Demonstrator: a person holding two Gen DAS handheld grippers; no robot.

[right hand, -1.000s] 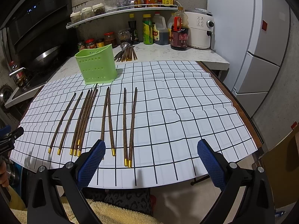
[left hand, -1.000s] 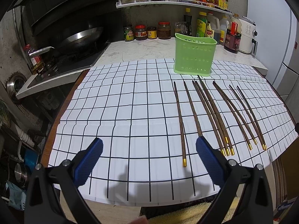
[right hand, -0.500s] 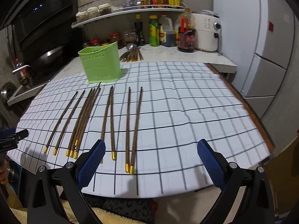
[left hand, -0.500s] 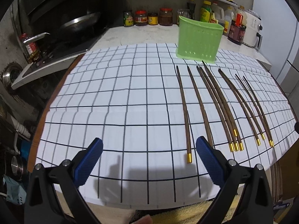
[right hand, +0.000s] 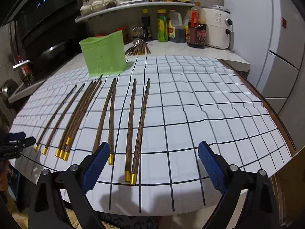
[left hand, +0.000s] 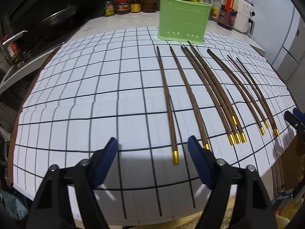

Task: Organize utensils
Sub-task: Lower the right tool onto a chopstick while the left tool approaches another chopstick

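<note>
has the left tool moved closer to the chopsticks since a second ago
Yes. The left tool has come down toward the leftmost chopstick, whose gold tip now lies between its closing fingers.

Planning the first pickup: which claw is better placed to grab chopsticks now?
Probably the right claw: the rightmost pair lies between its closing jaws, gold tips near the pads. The left claw, also closing, frames one chopstick, off-centre. Neither touches yet.

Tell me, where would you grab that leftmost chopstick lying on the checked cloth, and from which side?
Probably near its gold-capped end, coming down from above at the table's near edge. The leftmost chopstick lies flat and alone, with clear cloth on both sides, so fingers can straddle it crosswise. That thicker end is nearest the left gripper, whose jaws are closing with nothing between them yet.
</note>
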